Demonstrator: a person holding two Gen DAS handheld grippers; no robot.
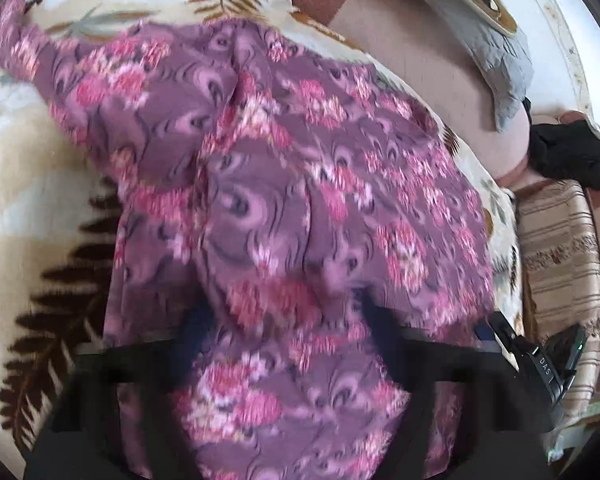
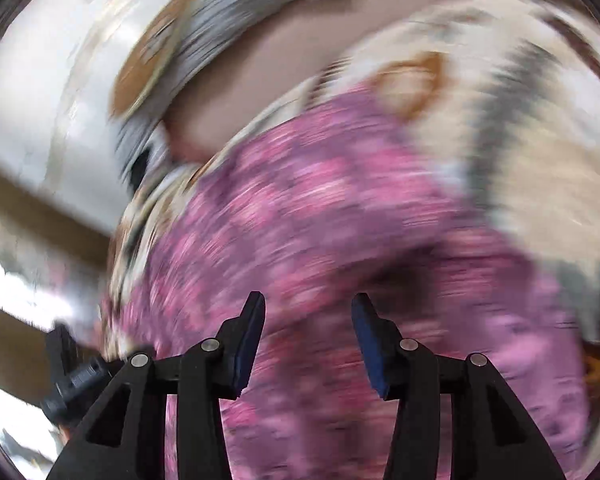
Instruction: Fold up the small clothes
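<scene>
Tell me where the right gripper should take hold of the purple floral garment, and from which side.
Probably the raised fold of the purple floral garment just ahead of the right gripper, approached straight forward with open jaws. The cloth bunches there off the leaf-print blanket, so a pinch should catch fabric only; blur hides the exact edge.

A cream blanket (image 1: 32, 184) with brown fern leaves and grey foliage spreads ahead of the left gripper and off to its left. Ahead and to the right lies a pale pink cushion (image 1: 432, 64), with a grey quilted pillow (image 1: 496, 60) carrying a brown-and-cream patch beyond it. Far right sits a black cloth (image 1: 568, 156), and below it a beige striped upholstered surface (image 1: 560, 252). The right wrist view is heavily blurred; the blanket (image 2: 540, 160) shows ahead to the right.
</scene>
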